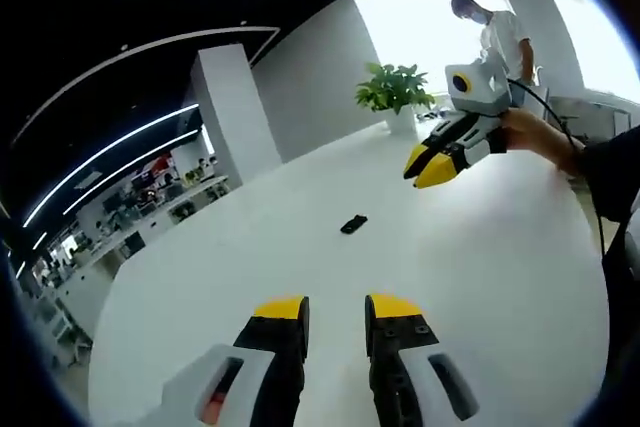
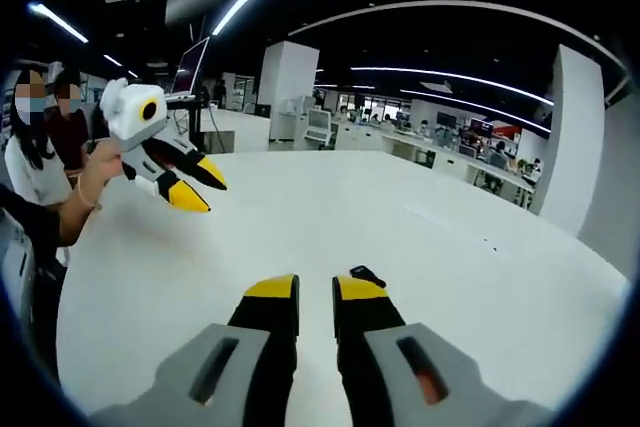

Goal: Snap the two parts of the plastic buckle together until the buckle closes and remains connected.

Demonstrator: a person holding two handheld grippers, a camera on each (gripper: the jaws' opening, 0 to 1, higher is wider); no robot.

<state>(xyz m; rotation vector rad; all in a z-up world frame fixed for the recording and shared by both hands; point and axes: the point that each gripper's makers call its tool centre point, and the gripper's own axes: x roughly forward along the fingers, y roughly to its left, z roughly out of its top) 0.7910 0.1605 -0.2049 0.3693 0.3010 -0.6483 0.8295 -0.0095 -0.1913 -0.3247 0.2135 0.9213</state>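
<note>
Overhead, both grippers hover above the white table (image 1: 500, 277), left gripper (image 1: 335, 307) and right gripper (image 2: 316, 289) slightly parted, buckle (image 1: 353, 224) lying apart mid-table

— What colours are there?
— A black buckle (image 1: 353, 224) on a white table (image 1: 300, 247).
— And the grippers?
— Yellow-tipped black jaws on both; the plant (image 1: 395, 87) is green.

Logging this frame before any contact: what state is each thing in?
Buckle: lying on the white table, untouched, whether closed cannot be told.
Left claw: open, empty, above the table.
Right claw: open a little, empty, just short of the buckle.
Potted plant: upright at the table's far edge.
</note>
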